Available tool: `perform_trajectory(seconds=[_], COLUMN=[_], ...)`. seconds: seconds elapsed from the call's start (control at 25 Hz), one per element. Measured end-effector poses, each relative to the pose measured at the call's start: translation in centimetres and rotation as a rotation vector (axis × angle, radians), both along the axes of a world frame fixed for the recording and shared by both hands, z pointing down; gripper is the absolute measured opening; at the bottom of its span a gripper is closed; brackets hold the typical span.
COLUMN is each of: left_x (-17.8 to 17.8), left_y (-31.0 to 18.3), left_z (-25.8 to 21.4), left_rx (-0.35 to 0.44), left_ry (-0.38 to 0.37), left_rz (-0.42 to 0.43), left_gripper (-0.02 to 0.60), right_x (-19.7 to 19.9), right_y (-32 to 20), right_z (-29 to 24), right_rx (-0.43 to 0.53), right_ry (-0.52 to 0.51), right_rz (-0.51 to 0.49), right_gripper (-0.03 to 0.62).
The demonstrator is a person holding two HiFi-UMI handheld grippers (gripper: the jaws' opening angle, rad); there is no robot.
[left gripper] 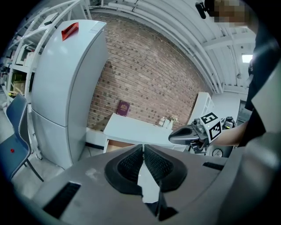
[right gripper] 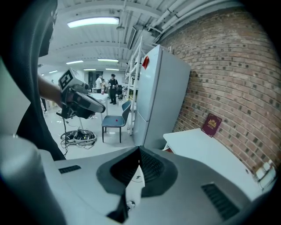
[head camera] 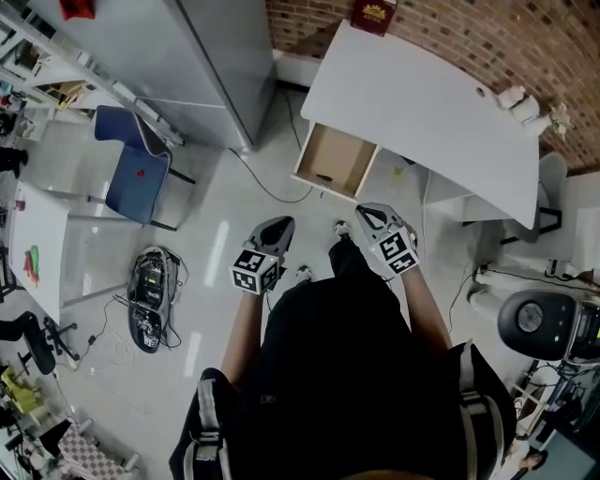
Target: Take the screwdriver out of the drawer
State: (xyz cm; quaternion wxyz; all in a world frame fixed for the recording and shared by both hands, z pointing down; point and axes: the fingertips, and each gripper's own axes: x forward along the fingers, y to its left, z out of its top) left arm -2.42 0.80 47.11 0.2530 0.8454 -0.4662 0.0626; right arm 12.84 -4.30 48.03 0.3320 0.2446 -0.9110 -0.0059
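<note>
Here we are at the very start, and the open, wood-lined drawer (head camera: 337,150) is already pulled out from under the near edge of the white table (head camera: 422,103). That part is done. Inside it, against the front lip, lies a small dark thing (head camera: 323,176). I'd take that for the screwdriver, but it's too small to be sure.

Now the grippers. The left gripper (head camera: 279,225) hangs short of the drawer, on the person's side of it, over the pale floor. In its own view (left gripper: 143,147) the jaws are clenched tip to tip with nothing between them. The right gripper (head camera: 367,212) sits just short of the drawer's right corner, and its view (right gripper: 139,151) shows the same: jaws pressed together, empty. Neither one is touching the drawer.

Around the drawer, a dark red book (head camera: 373,14) stands at the far side of the table against the brick wall. A tall pale-grey fridge (head camera: 206,56) rises to the drawer's left, with a blue chair (head camera: 136,169) further left.

So everything that matters is ahead: one gripper has to release its jaws, reach down into the drawer, close on the tool and lift it clear. Nothing is picked up yet.
</note>
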Motion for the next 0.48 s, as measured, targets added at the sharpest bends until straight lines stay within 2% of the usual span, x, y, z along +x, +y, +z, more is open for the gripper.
perform_trajectory(seconds=[0.48], left_x=[0.3], left_y=[-3.2], left_z=[0.7], left_rx=[-0.045], left_ry=[-0.015], left_rz=[-0.031], left_gripper=[0.023], right_x=[-1.5], right_y=[-4.0], right_z=[2.1], right_rx=[-0.063], right_ry=[0.004], right_rz=[-0.086], right_gripper=[0.055])
